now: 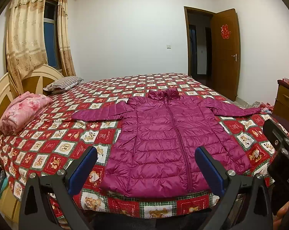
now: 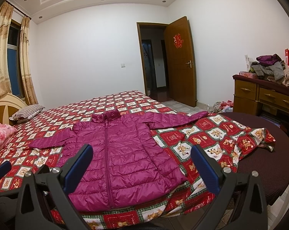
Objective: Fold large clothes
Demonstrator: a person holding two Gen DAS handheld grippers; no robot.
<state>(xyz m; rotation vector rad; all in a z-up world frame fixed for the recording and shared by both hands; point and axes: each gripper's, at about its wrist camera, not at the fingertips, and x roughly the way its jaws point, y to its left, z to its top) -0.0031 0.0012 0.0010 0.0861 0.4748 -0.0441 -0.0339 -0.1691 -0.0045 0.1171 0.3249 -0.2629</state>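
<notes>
A magenta quilted puffer jacket (image 1: 169, 134) lies flat, zipped, front up on the bed, collar away from me and both sleeves spread out sideways. It also shows in the right wrist view (image 2: 121, 153). My left gripper (image 1: 146, 153) is open and empty, held above the jacket's hem near the bed's front edge. My right gripper (image 2: 142, 153) is open and empty, above the hem's right part. The right gripper's body shows at the right edge of the left wrist view (image 1: 278, 153). A fingertip of the left gripper (image 2: 1, 169) shows at the left of the right wrist view.
The bed (image 1: 67, 140) has a red checked bear-print cover. A folded pink blanket (image 1: 21, 111) and a striped pillow (image 1: 64, 83) lie near the headboard. A wooden dresser (image 2: 265, 97) piled with clothes stands at the right. An open door (image 2: 180, 61) is behind.
</notes>
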